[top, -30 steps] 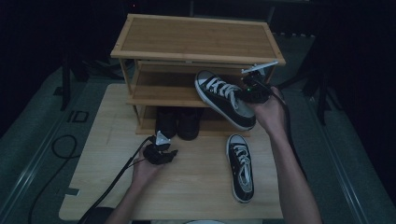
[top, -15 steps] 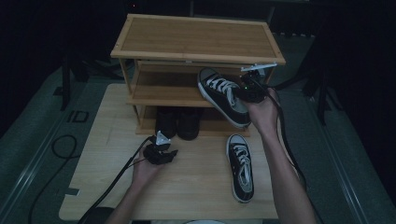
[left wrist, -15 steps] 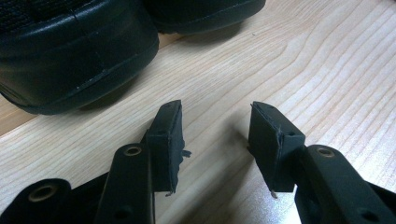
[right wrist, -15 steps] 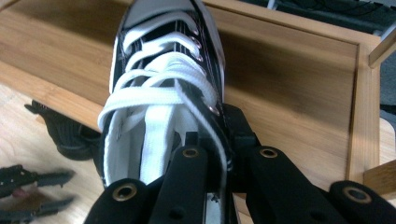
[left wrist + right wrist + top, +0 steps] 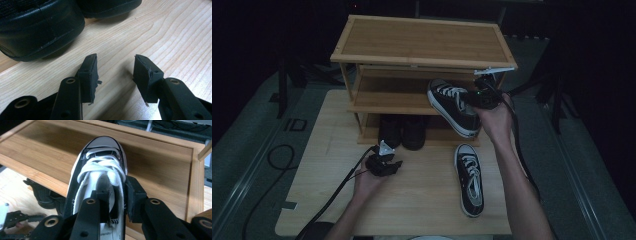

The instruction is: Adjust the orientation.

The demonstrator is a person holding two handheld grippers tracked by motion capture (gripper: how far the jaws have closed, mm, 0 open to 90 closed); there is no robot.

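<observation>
- Two black-and-white canvas sneakers make up the job: one sneaker (image 5: 453,106) is held in the air at the right end of the bamboo shoe rack (image 5: 422,47), its toe over the middle shelf (image 5: 387,97); its mate (image 5: 470,177) lies flat on the wooden table (image 5: 327,150), well apart from the rack, toe toward the person.
- Right gripper (image 5: 484,95) pinches the raised sneaker at the collar (one jaw inside the opening, one outside on the side wall, as the right gripper view shows (image 5: 113,203)). Laces and toe cap point away from the gripper, over the shelf board.
- Left gripper (image 5: 384,165) rests low over the table in front of the rack, jaws spread with nothing between them (image 5: 115,75). Just ahead of it sit the toes of a pair of black shoes (image 5: 403,131) on the bottom shelf.
- Step in hand, as I judge it: placing the first sneaker on the middle shelf, not yet set down.
- Next move calls for lowering the sole flat onto the shelf board, clear of the top shelf's edge and the right-hand post (image 5: 502,75), then parting the jaws and drawing back without dragging the heel.
- After that, the sneaker on the table wants the same collar grip (either gripper could reach it).
</observation>
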